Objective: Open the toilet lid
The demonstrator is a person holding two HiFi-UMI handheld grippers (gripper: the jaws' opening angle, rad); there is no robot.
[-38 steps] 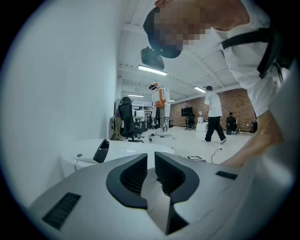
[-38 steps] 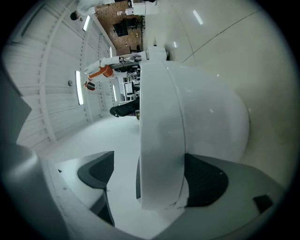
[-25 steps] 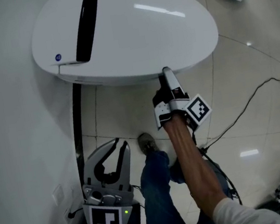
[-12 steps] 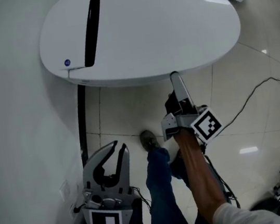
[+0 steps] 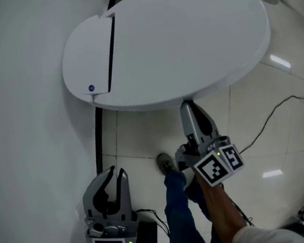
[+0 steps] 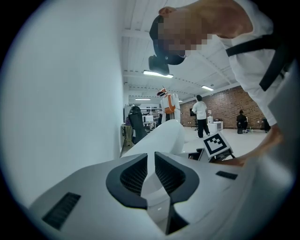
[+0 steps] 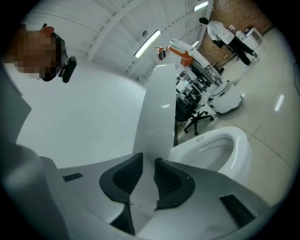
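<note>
The white oval toilet lid is lifted off the bowl and tilts up towards me. My right gripper reaches its front edge from below. In the right gripper view the lid stands edge-on and runs down between the jaws of that gripper. The jaws have just been closing, and the pads now pinch the lid's edge. The white seat lies uncovered at the right. My left gripper hangs low by the wall, open, with nothing between its fingers. The lid shows beyond it.
A white wall runs close along the left. The person's leg and shoe stand on the tiled floor between the grippers. A black cable crosses the tiles at the right. An office chair and other gear stand behind the toilet.
The lid has swung upward, its front edge rising. The right gripper has risen with it and rolled, so its marker cube has turned. The left gripper has lifted a little.
</note>
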